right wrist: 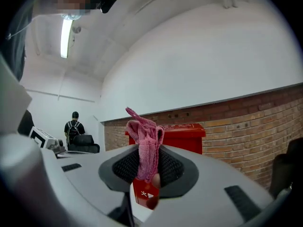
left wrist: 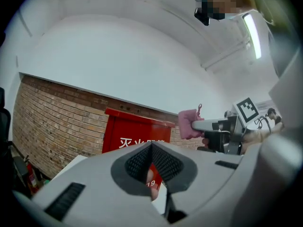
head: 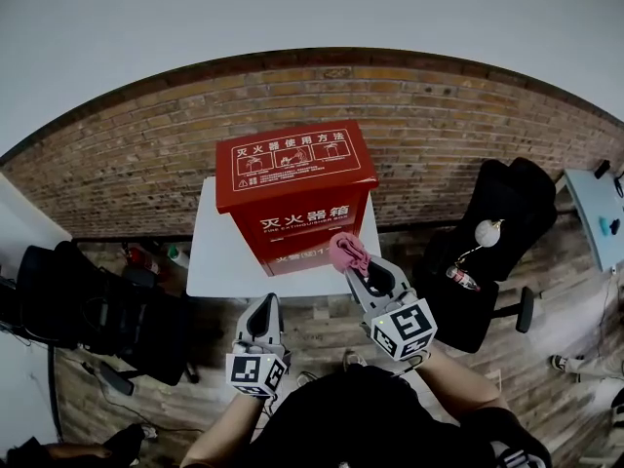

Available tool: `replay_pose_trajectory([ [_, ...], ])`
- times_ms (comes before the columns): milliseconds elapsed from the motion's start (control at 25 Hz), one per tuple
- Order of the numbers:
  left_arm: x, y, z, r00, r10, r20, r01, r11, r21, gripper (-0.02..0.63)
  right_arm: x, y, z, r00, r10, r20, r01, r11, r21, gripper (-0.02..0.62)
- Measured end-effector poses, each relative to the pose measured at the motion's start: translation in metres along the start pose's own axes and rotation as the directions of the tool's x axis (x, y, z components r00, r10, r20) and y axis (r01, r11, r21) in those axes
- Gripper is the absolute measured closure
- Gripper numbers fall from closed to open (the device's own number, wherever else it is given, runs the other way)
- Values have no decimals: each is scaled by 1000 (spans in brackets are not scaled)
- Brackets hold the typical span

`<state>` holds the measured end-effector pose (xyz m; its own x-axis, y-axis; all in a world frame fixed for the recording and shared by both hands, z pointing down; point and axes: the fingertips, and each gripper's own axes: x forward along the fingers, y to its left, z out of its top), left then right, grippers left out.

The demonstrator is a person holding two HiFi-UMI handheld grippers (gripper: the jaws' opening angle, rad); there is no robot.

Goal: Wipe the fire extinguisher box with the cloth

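1. Plenty of wooden floor (head: 322, 334) lies open in front of the brick wall (head: 439, 135). A black chair (head: 502, 227) stands to the right and another black seat (head: 93, 310) to the left, so sideways sweeps have less room than forward ones.
2. White table (head: 216, 256): it stands against the wall, with its front edge facing the person and bare top left of the box.
3. Red fire extinguisher box (head: 292, 178): it sits on the table with its sloped lid up. It is probably stiff sheet metal with smooth paint and hard corners. A firm push might slide it, so steadying one side edge seems wise.
4. Right gripper (head: 351, 264): its jaws are clamped on the cloth, close to the box's front right corner. Contact cannot be told.
5. Left gripper (head: 267, 302): it is held lower and nearer the body, with its jaws together and nothing between them.
6. Pink cloth (head: 345, 251): it is soft, limp and bunched. A tuft pokes past the jaw tips, and that is likely the part to wipe with.
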<state>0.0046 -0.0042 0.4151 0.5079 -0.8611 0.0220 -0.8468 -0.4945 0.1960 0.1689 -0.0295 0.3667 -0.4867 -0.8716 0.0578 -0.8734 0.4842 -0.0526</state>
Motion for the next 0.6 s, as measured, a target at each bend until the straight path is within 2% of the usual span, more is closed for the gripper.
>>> replay_pose_trajectory([
  [240, 2, -13, 6, 999, -34, 1, 34, 999, -21, 572, -5, 17, -26, 1000, 18, -16, -16, 993, 115, 492],
  [600, 6, -13, -4, 999, -39, -19, 39, 999, -38, 572, -10, 14, -40, 998, 5, -56, 4, 990, 144, 492],
])
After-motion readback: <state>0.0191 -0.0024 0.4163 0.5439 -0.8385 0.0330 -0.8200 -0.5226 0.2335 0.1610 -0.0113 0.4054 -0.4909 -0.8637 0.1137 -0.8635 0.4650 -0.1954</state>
